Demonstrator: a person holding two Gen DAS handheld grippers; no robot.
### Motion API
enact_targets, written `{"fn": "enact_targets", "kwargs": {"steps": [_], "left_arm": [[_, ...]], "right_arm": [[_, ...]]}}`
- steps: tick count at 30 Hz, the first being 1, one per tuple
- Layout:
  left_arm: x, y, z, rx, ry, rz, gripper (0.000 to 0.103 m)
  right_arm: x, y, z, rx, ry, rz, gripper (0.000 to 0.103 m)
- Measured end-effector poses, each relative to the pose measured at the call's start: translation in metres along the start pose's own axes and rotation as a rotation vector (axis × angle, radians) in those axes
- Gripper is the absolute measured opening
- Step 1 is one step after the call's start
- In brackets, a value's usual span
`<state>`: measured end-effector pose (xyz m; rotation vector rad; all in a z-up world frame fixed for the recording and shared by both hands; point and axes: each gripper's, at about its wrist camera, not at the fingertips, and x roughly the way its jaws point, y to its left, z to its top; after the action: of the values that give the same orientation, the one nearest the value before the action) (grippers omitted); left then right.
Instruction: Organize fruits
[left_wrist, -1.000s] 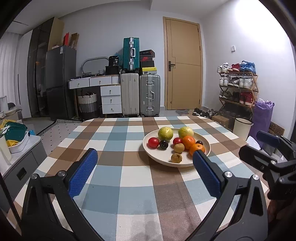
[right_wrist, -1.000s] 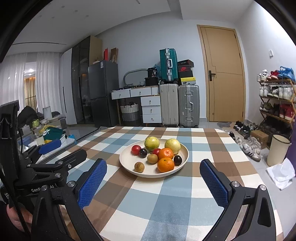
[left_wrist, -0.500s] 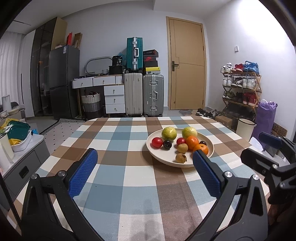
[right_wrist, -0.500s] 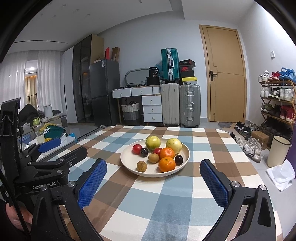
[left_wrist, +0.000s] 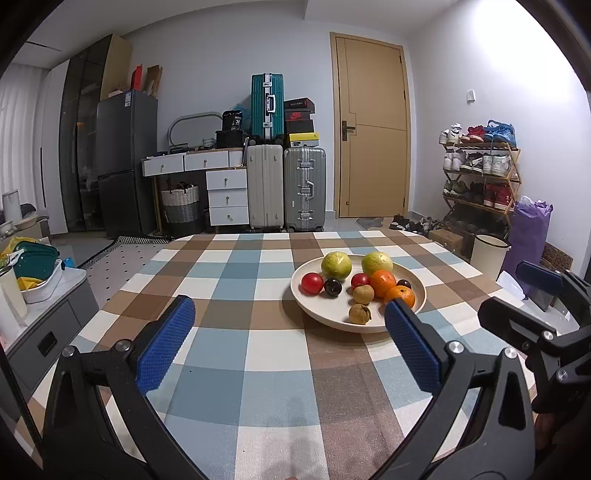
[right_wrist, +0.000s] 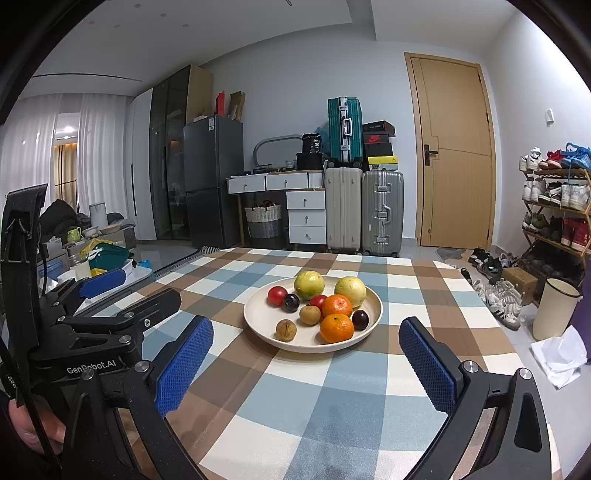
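Observation:
A cream plate on the checked tablecloth holds two green guavas, two oranges, red tomatoes, dark plums and brown longans. My left gripper is open and empty, low over the cloth, near and left of the plate. My right gripper is open and empty, just in front of the plate. Each gripper shows at the edge of the other's view.
The checked table ends at a near rounded far edge. Suitcases, drawers and a fridge stand behind. A shoe rack, a bin and a purple bag are at the right. A low cabinet with dishes is at the left.
Both views have shifted slightly, tilting up a little so the plate sits lower and nearer. Both grippers stay open and empty. The fruit has not moved.

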<state>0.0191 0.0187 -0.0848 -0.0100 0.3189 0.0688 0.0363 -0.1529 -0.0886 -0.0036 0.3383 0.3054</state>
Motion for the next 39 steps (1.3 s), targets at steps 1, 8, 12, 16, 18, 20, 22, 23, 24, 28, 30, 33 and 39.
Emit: {"fn": "enact_targets", "kwargs": {"steps": [1, 8, 12, 16, 18, 20, 22, 23, 24, 28, 30, 33, 39], "left_arm": [[0.0, 0.0005, -0.0002, 0.0, 0.0, 0.0, 0.103], [0.0002, 0.0, 0.0, 0.002, 0.002, -0.004, 0.103], [0.0048, -0.0014, -0.0011, 0.011, 0.025, -0.02, 0.103], [0.0065, -0.0021, -0.0019, 0.01, 0.038, -0.013, 0.103], [0.0058, -0.0028, -0.0013, 0.011, 0.029, -0.015, 0.103], [0.0045, -0.0029, -0.0017, 0.011, 0.017, -0.016, 0.103], [0.004, -0.0033, 0.0, 0.009, 0.012, -0.016, 0.103], [0.0035, -0.0032, 0.0002, 0.009, 0.011, -0.016, 0.103], [0.0034, -0.0031, 0.0002, 0.009, 0.011, -0.017, 0.103], [0.003, -0.0027, -0.0002, 0.008, 0.01, -0.016, 0.103], [0.0028, -0.0029, -0.0001, 0.009, 0.01, -0.016, 0.103], [0.0027, -0.0027, -0.0002, 0.008, 0.01, -0.016, 0.103], [0.0028, -0.0028, 0.0004, 0.008, 0.008, -0.015, 0.103]], "right_arm": [[0.0, 0.0, 0.0, 0.001, 0.0, 0.0, 0.103], [0.0, 0.0001, 0.0, 0.0, 0.0, 0.0, 0.103], [0.0, 0.0007, -0.0002, 0.001, 0.0, 0.0, 0.103], [0.0001, 0.0008, -0.0002, 0.0, 0.0, 0.0, 0.103], [0.0001, 0.0006, -0.0001, 0.0, 0.0, 0.0, 0.103], [0.0, 0.0003, 0.0, 0.0, 0.0, 0.0, 0.103], [0.0, 0.0, 0.0001, 0.0, 0.0, 0.0, 0.103], [0.0, 0.0004, 0.0, -0.001, 0.0, 0.0, 0.103], [0.0, 0.0, 0.0001, 0.0, 0.0, 0.0, 0.103], [0.0, 0.0, 0.0001, 0.0, 0.0, 0.0, 0.103], [0.0, 0.0, 0.0001, 0.0, 0.0, 0.0, 0.103], [-0.0001, 0.0, 0.0001, 0.0, 0.0, 0.0, 0.103], [0.0, 0.0007, 0.0, 0.0, 0.0, 0.0, 0.103]]}}
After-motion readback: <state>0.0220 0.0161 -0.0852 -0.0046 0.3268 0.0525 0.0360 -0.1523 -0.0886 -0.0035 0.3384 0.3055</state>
